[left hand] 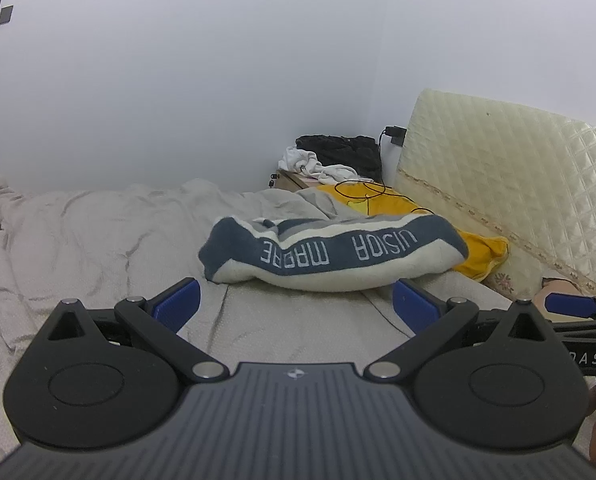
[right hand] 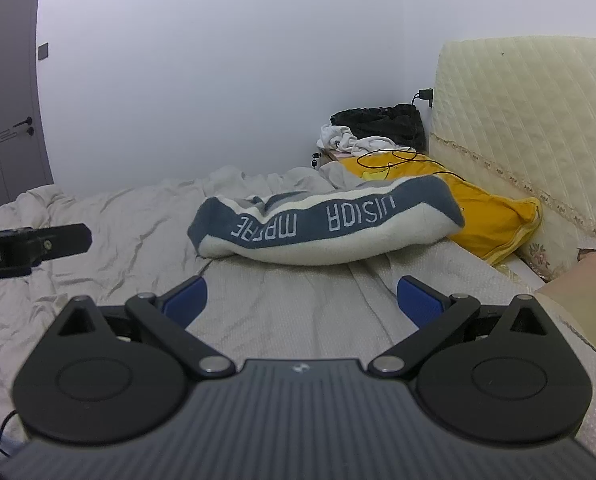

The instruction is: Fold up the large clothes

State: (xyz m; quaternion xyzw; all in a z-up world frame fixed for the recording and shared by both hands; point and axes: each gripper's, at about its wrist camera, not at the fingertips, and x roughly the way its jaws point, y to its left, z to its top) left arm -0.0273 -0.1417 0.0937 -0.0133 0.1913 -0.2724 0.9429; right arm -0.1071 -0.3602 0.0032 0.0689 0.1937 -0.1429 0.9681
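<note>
Left wrist view first: my left gripper (left hand: pixel 296 300) is spread wide, both blue pads (left hand: pixel 178 305) well apart w/ nothing between them, hovering over the grey bedsheet (left hand: pixel 78 240) w/o any grip on it. Straight ahead, just past the pads, lies 1 bundled garment (left hand: pixel 329 254), navy & cream knit, resting on the sheet. White lettering runs along its navy band, upside down from here; reads approx "VISION MARRE", not 100% sure of each letter. Behind it 1 yellow cushion (left hand: pixel 481 254) touches the garment's far end, w/ a thin black cable (left hand: pixel 361 192) looped on top. Quilted cream headboard (left hand: pixel 509 184) stands at right. In the corner, 1 small cabinet (left hand: pixel 288 180) carries a pile of black & white clothes (left hand: pixel 333 158). At far right my right gripper (left hand: pixel 569 307) pokes in, 1 blue pad showing, letters "AS" on its black body.

Right wrist view: right gripper (right hand: pixel 301 302) also spread wide, 2 blue pads (right hand: pixel 419 300) far apart, holding nothing, above the bedsheet (right hand: pixel 118 224). Same garment (right hand: pixel 325 226) ahead, same inverted lettering. Yellow cushion (right hand: pixel 493 220) behind & right of it, headboard (right hand: pixel 529 128) beyond. Left gripper (right hand: pixel 34 246) enters at left edge, partial text "ool.AI" on it. Grey door (right hand: pixel 10 100) at far left w/ 1 handle. Wall charger (right hand: pixel 425 95) plugged in beside the headboard.
</note>
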